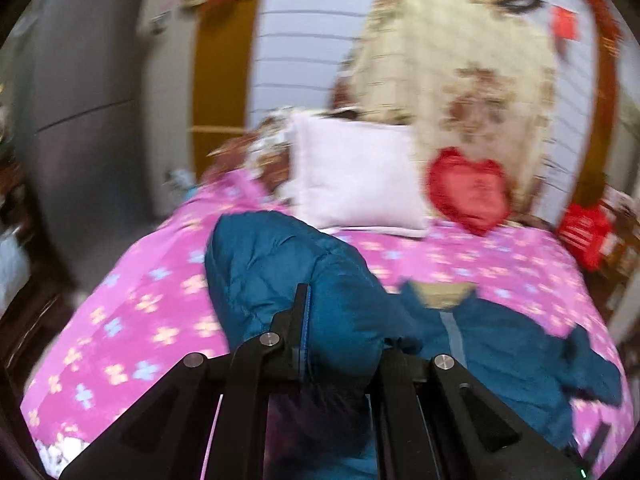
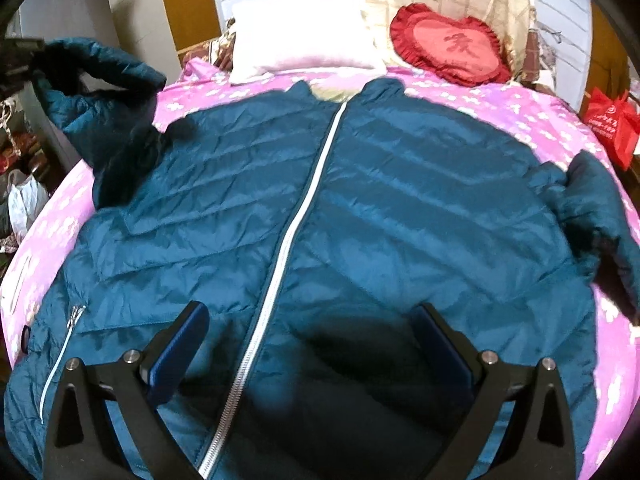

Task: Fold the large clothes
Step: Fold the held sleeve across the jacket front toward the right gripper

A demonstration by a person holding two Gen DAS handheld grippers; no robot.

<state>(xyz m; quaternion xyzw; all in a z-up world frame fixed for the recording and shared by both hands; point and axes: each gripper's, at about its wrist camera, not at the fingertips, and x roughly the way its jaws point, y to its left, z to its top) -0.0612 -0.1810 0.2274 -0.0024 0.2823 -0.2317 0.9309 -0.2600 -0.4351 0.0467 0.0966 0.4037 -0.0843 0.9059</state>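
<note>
**Spotter:** On the bed (image 2: 520, 120), over the pink flowered cover, your teal jacket (image 2: 360, 208) lies face up and spread flat, white zip (image 2: 304, 208) closed and running from the collar near the white pillow (image 2: 300, 44) down toward you.

**Operator:** And my two tongs?

**Spotter:** Your left tongs (image 1: 304, 320) are shut tight on the jacket's left sleeve (image 1: 280, 264). In the left wrist view the puffy fabric bulges over and past the fingers. From the right wrist view you can see that sleeve (image 2: 108, 92) lifted clear of the bed at the far left, arching up from the shoulder. Your right tongs (image 2: 312, 340) are spread wide with nothing in them, hovering over the lower front of the jacket just right of the zip.

**Operator:** So which step am I on?

**Spotter:** I'd call it the first fold: bringing the left sleeve in across the chest. The right sleeve (image 2: 600, 208) lies out on the bed at the far edge, not yet folded, and the body has no fold in it.

**Operator:** What does the next move ask of me?

**Spotter:** Carry the sleeve over toward the zip and lay it flat on the front panel, with the crease falling at the shoulder seam. This padded cloth looks slippery and springy, so expect it to puff back. You may want your free right tongs pressing the chest panel so the jacket doesn't drag sideways. Keep the cuff clear of the red heart cushion (image 2: 448, 44).
</note>
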